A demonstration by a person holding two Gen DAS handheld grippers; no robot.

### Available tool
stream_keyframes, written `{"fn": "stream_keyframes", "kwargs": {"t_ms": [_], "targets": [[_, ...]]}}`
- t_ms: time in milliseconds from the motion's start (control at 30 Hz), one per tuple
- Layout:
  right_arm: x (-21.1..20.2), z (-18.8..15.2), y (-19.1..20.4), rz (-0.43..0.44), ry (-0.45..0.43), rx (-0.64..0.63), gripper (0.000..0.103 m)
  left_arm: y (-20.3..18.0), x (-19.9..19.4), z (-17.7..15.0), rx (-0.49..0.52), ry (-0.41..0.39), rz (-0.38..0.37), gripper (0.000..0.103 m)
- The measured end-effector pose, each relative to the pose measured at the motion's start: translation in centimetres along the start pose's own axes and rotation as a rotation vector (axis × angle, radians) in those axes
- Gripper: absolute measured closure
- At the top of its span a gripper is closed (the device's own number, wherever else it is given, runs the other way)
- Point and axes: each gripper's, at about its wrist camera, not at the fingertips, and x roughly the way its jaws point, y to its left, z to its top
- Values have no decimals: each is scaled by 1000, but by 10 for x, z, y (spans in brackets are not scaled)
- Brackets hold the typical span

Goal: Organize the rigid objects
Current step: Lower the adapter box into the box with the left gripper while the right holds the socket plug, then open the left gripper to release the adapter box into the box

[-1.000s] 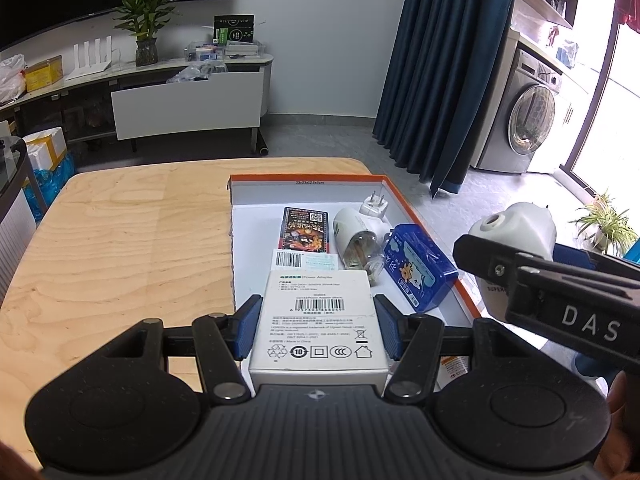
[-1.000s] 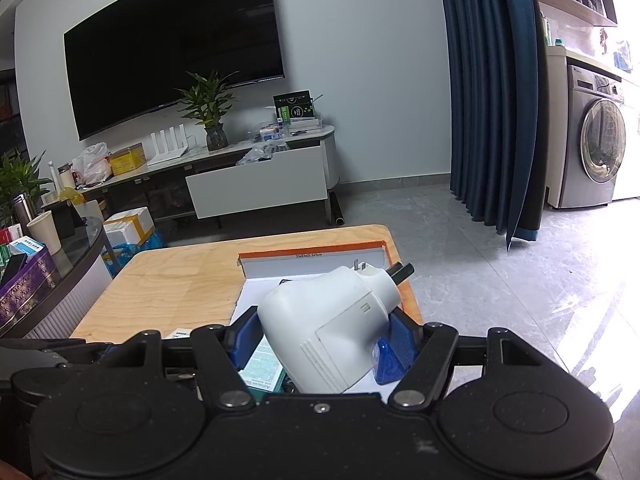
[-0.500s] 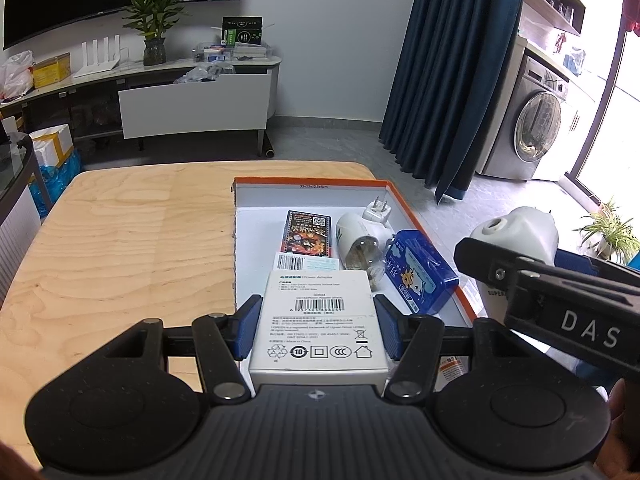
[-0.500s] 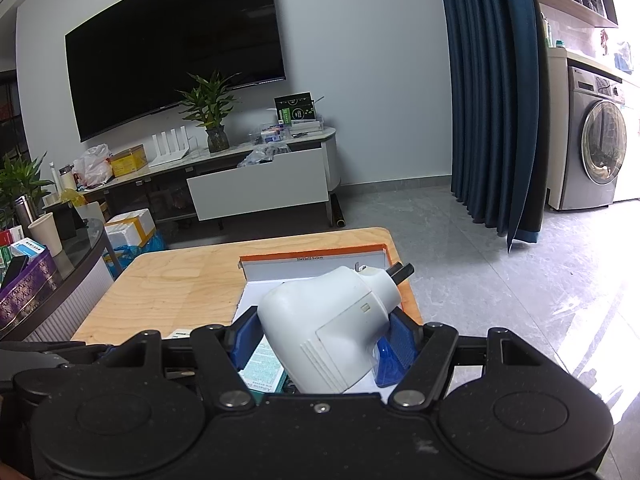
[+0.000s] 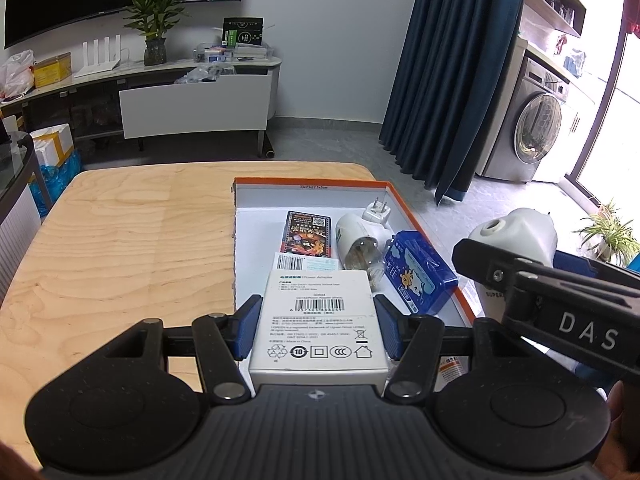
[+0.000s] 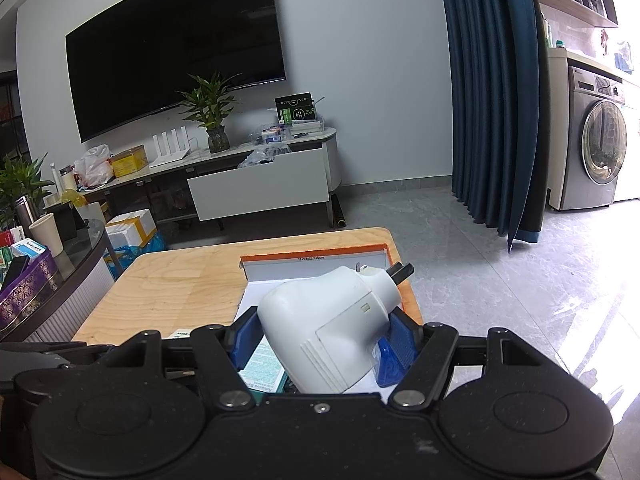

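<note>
My left gripper (image 5: 318,322) is shut on a white power-adapter box (image 5: 320,320) with a barcode, held over the near end of an orange-rimmed white tray (image 5: 308,185). Inside the tray lie a dark card pack (image 5: 306,234), a white plug-in device (image 5: 358,238), a blue tin (image 5: 420,272) and a small barcoded pack (image 5: 306,263). My right gripper (image 6: 326,334) is shut on a white plastic plug device (image 6: 332,332) with dark prongs pointing away. In the left wrist view that white plug device (image 5: 516,232) hangs beyond the tray's right rim.
The tray sits at the right side of a light wooden table (image 5: 120,248). Grey floor, a blue curtain (image 5: 452,80) and a washing machine (image 5: 536,132) lie past the table's right edge. A TV cabinet (image 6: 260,184) stands at the far wall.
The left wrist view has tilted slightly, showing the tray a little lower in frame. Both grips are unchanged.
</note>
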Motion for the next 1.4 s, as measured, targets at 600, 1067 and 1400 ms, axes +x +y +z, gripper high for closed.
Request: {"fn": "stream_keyframes", "kwargs": {"t_ms": [600, 1067, 1400], "targets": [[2, -1, -5, -4, 19, 14, 24, 2, 5, -3, -9, 15, -1, 45], [12, -6, -19, -16, 44, 26, 24, 24, 5, 0, -59, 17, 7, 45], [40, -14, -11, 9, 109, -13, 24, 32, 2, -1, -56, 24, 35, 44]]}}
